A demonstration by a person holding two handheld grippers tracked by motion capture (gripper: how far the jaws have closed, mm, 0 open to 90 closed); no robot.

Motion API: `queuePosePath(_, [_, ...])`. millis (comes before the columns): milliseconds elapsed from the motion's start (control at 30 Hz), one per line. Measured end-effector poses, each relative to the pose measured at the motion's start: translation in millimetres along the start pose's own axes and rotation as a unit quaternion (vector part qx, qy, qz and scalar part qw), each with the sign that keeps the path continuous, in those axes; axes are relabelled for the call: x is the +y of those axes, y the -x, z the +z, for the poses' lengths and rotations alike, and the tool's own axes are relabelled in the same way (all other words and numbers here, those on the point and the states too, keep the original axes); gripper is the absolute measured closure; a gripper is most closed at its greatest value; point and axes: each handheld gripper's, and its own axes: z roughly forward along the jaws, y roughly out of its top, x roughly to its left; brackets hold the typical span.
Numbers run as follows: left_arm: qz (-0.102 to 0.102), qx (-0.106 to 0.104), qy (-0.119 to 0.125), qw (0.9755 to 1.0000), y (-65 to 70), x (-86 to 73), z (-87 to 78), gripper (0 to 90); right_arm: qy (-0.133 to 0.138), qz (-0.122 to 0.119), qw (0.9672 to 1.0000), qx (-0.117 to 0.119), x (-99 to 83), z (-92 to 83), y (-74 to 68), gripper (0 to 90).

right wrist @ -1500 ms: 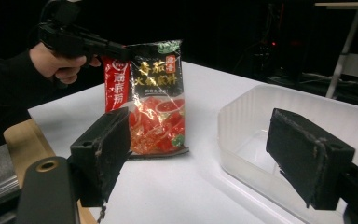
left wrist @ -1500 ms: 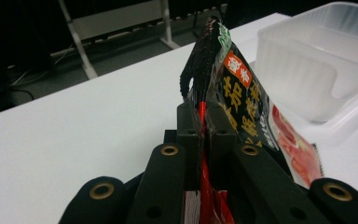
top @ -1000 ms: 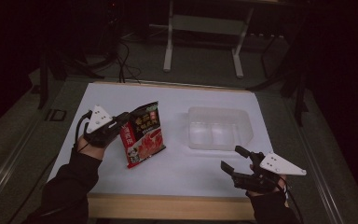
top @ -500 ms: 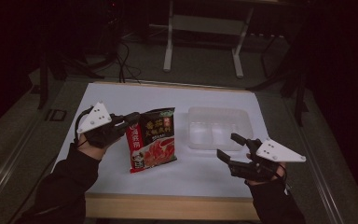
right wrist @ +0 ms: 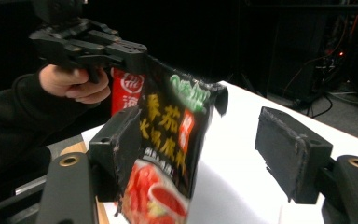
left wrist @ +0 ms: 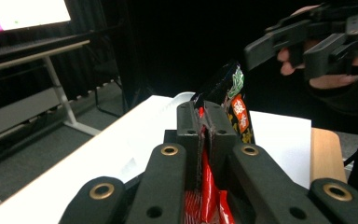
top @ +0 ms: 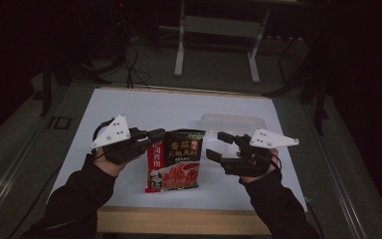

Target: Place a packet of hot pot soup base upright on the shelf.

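Note:
A red and black snack bag [top: 176,160] hangs upright above the white table [top: 129,107], held by its upper left edge. My left gripper [top: 156,134] is shut on that edge; in the left gripper view the jaws pinch the bag [left wrist: 205,140] between them. My right gripper [top: 218,145] is open just right of the bag. In the right gripper view the bag [right wrist: 168,154] stands between the wide-apart pads [right wrist: 291,151], close against the left one. The left gripper [right wrist: 98,49] shows there gripping the bag's top.
A clear plastic tray [top: 231,123] lies on the table behind the bag and the right gripper. A wooden strip [top: 179,219] runs along the table's near edge. A desk frame [top: 214,45] stands on the floor beyond the table.
The left gripper has carried the bag rightward toward the table's middle. The right gripper has moved left and forward up to the bag's right side, jaws still open.

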Motion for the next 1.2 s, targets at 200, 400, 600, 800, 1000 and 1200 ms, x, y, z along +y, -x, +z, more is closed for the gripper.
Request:
queuePosePath(200, [0.003, -0.017, 0.004, 0.9998, 5.1, 3.1, 3.2, 87.5, -0.01, 0.008, 0.9999, 0.009, -2.5, 19.2, 3.8, 34.2])
queuePosePath(400, [0.003, -0.043, 0.007, 0.999, 10.3, 3.8, 6.0, 87.4, -0.02, 0.012, 0.9994, 0.027, -3.8, 28.6, 4.5, 38.9])
queuePosePath(600, [0.005, -0.043, 0.009, 0.999, 11.3, 4.9, 6.0, 87.3, -0.031, -0.009, 0.9984, 0.047, -5.2, 31.1, 1.4, 63.2])
queuePosePath(800, [-0.003, -0.051, 0.01, 0.9987, 7.5, 4.1, 4.2, 87.2, -0.042, -0.026, 0.9968, 0.063, -4.4, 30.9, -1.4, 75.8])
queuePosePath(1000, [-0.007, -0.073, 0.019, 0.9972, 3.8, 5.5, 0.8, 86.0, -0.047, -0.027, 0.997, 0.056, 3.6, 27.1, -9.6, 77.7])
queuePosePath(1200, [-0.02, -0.09, 0.039, 0.995, 3.0, 9.0, -2.5, 79.1, -0.047, -0.008, 0.9972, 0.057, 14.2, 20.9, -13.2, 77.7])
